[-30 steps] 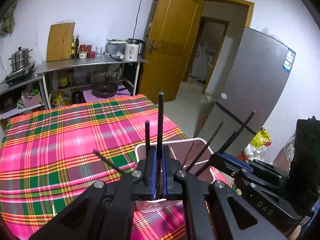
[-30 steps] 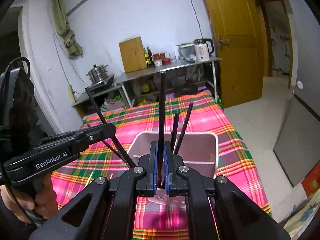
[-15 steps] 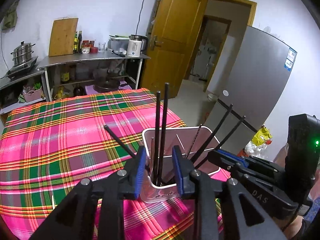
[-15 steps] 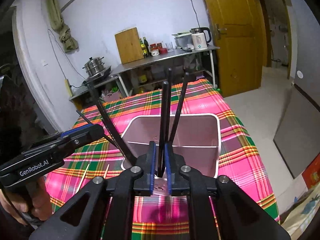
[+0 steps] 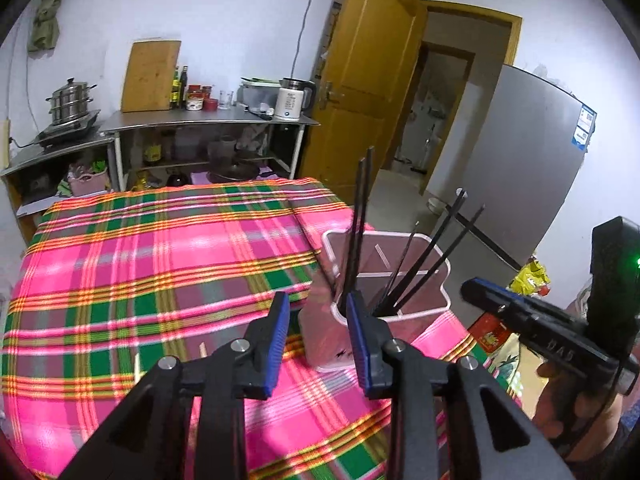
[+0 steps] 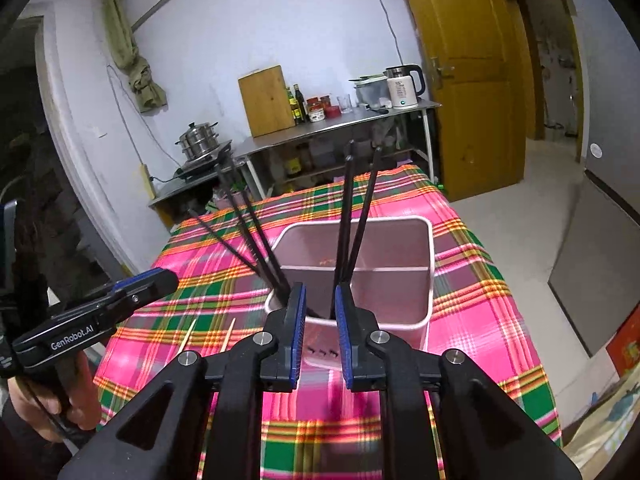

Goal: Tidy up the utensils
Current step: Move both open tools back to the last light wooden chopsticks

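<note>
The chopsticks' (image 6: 344,216) lower ends are disappearing inside the holder (image 6: 424,280), behind the right gripper's fingers (image 6: 298,332). The tablecloth (image 6: 332,412) below those fingers is blurring. The table's (image 5: 100,432) near edge is running out of frame.

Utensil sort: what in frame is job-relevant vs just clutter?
Job:
- black chopsticks
- white divided holder
- two thin wooden sticks on the plaid cloth

Lying about:
- kettle
- cutting board
- steamer pot
- bottles and jars
- fridge
</note>
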{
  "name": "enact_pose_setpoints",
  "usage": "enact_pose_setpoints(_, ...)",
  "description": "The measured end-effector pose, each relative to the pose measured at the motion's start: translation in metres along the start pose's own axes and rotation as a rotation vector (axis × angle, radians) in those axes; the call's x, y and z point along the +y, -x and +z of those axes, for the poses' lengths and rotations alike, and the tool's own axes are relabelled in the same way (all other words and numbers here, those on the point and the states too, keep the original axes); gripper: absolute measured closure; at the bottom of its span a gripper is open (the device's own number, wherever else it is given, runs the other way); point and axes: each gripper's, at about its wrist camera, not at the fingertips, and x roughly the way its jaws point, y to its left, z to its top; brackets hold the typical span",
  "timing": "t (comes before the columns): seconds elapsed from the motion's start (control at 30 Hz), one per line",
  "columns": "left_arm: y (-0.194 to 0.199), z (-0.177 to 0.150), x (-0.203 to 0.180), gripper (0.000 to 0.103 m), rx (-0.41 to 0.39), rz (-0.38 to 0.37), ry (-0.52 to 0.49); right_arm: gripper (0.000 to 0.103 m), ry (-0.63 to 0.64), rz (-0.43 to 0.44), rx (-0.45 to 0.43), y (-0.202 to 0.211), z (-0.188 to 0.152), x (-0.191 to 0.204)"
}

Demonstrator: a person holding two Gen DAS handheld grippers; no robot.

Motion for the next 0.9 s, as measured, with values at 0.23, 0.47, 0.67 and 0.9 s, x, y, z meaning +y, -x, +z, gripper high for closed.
enact_pose_setpoints(0.23, 0.017, -0.035, 0.026, 0.072, 0.019, 0.049, 0.045, 0.088, 0.017, 0.029, 0.039, -0.001, -0.018, 0.014)
enact_pose_setpoints(0.47, 0.024, -0.063, 0.047, 0.072, 0.047, 0.086, 0.089, 0.088, 0.044, 0.068, 0.089, -0.012, -0.035, 0.031)
enact_pose_setpoints(0.67, 0.028, -0.082, 0.069, 0.072, 0.067, 0.122, 0.127, 0.088, 0.073, 0.094, 0.133, -0.026, -0.046, 0.049)
enact_pose_setpoints(0.9, 0.023, -0.092, 0.101, 0.072, 0.091, 0.177, 0.172, 0.088, 0.108, 0.119, 0.192, -0.048, -0.060, 0.068)
